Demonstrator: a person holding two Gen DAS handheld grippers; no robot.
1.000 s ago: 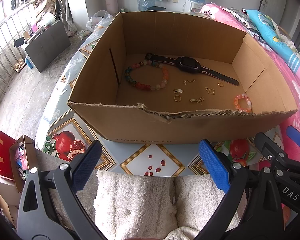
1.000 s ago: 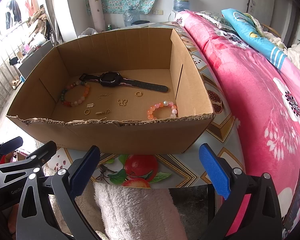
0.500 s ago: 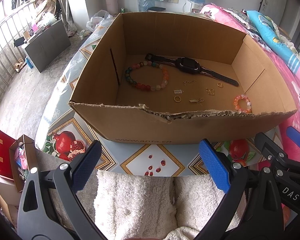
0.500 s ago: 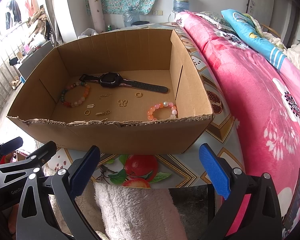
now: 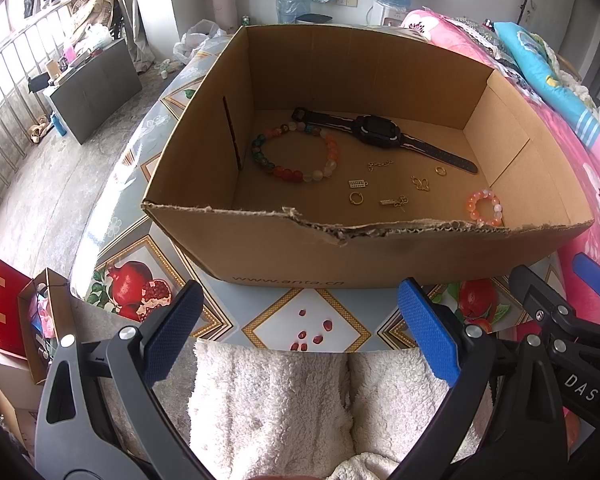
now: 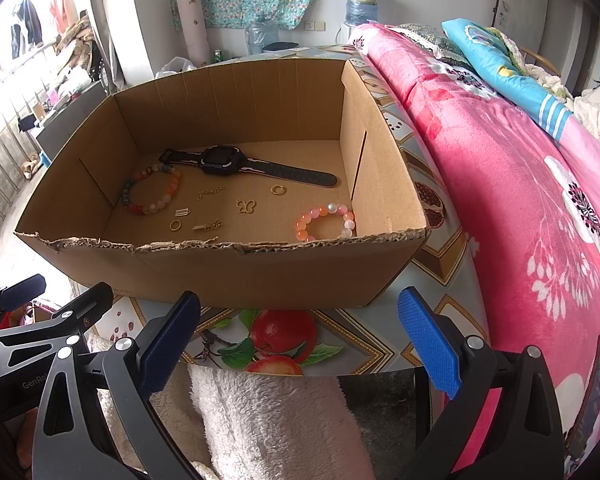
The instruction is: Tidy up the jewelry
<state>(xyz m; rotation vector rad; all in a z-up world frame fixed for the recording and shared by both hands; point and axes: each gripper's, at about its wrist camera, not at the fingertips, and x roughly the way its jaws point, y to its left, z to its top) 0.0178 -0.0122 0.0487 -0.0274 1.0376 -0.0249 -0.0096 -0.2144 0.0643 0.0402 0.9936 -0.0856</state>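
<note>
- My left tongs [image 5: 296, 332] are spread wide with nothing between the blue pads, held low at 6 o'clock over the near edge of the counter [image 5: 308, 328], with a fluffy white sleeve below them.
- My right tongs [image 6: 298, 334] are spread just as wide and hold nothing; they sit just beside the left pair, short of the box.
- Over the last second almost nothing has changed: both tongs keep their place and no piece in the box has shifted. I read that as a pause, with no piece in hand.
- The box [image 5: 268, 256] stands on the counter right ahead, its torn near rim at 12 o'clock from the pads.
- Inside, in the left view, the bead bracelet [image 5: 294, 154] lies at 10 o'clock on the floor, its far edge touching the strap of the watch [image 5: 380, 130], which runs along the back.
- The pink bracelet [image 5: 485, 208] lies at 4 o'clock, near the right wall and well apart from the rest.
- Small gold pieces sit loose between them: a ring [image 5: 356, 198], a chain [image 5: 380, 165], a butterfly charm [image 5: 420, 183], a second ring [image 5: 441, 170].
- All the jewelry is in the box, spread singly. That fits pieces already laid out or pieces waiting to be sorted; I can't tell which.
</note>
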